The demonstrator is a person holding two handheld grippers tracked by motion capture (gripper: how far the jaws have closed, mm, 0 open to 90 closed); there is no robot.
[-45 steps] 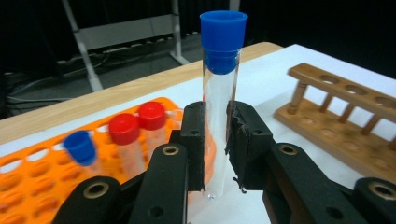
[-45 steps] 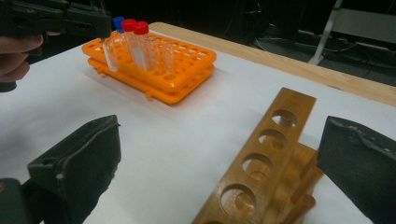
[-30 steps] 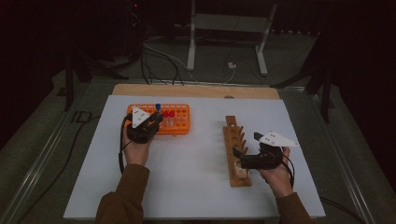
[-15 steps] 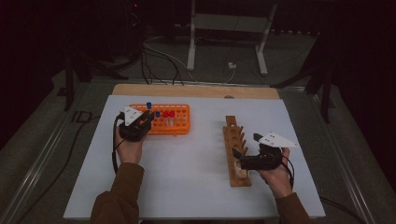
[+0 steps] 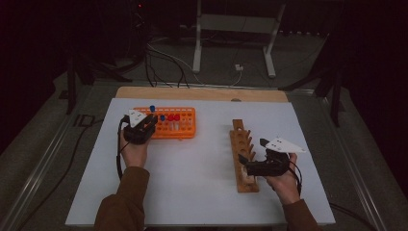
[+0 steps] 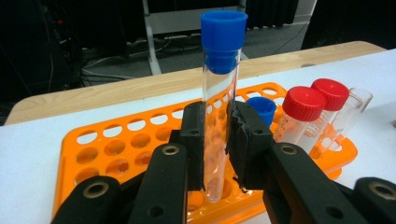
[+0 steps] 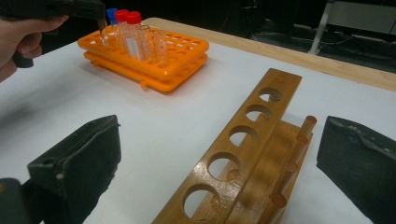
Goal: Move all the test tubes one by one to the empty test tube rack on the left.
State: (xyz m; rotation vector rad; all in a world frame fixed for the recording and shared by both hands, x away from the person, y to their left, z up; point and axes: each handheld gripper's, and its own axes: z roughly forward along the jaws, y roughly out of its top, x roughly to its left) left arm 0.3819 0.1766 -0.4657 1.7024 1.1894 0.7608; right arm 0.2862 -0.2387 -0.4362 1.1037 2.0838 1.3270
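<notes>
Two black grippers work over the white table (image 5: pixel 192 178). Left gripper (image 6: pixel 215 135) is clamped on a clear glass tube with a blue cap (image 6: pixel 218 98), held upright above the orange plastic rack (image 6: pixel 116 149). Right gripper (image 7: pixel 219 163) stands wide open and empty, its jaws on either side of the near end of the wooden tube stand (image 7: pixel 243 154).

Count: 1 orange tube rack (image 5: pixel 185 126), 1 wooden tube rack (image 5: pixel 243 154) with 5 round holes visible in the right gripper view. Capped tubes: 2 blue-capped, the tall tube (image 6: pixel 219 93) between the jaws and a shorter tube (image 6: pixel 261 109) seated in the orange rack, plus 2 red-capped tubes (image 6: pixel 303 112). Uncapped clear tubes: at least 1 (image 6: pixel 355 105), exact count not readable; 2 grippers, left (image 5: pixel 140 126) and right (image 5: pixel 250 163), on 1 white worktop (image 5: pixel 192 183).
</notes>
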